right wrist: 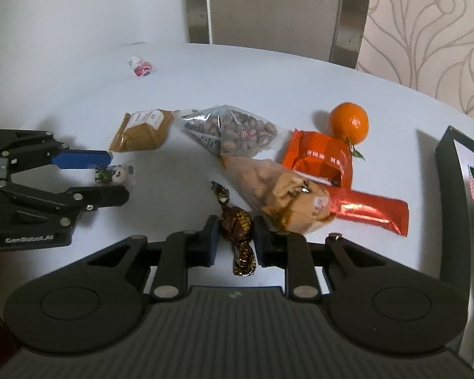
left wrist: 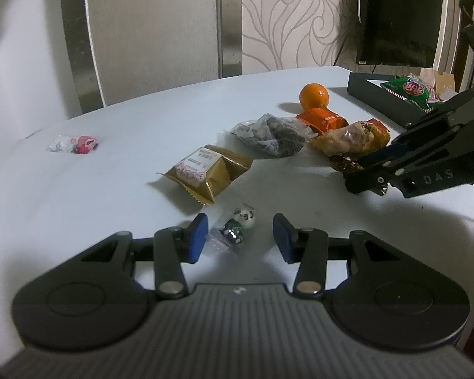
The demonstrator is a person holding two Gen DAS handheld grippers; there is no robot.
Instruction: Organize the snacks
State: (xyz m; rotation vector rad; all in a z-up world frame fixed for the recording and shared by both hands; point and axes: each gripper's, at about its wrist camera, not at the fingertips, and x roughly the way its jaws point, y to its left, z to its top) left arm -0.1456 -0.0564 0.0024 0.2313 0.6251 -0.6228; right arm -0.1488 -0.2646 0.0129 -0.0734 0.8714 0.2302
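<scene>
Right gripper: jaws closed on a brown twist-wrapped candy, pads pressing both sides, candy lying on the white table.

Left gripper: jaws apart, straddling a panda sweet in clear wrap; the pads did not touch it.

Loose on the table, between the two grippers and the far edge:
- gold packet, near the panda sweet;
- clear nut bag;
- tan nut bag, lying partly over an orange packet and a red bar;
- tangerine, touching the orange packet;
- pink sweet, well apart at the far left.

Dark tray, far right: held a green packet.
</scene>
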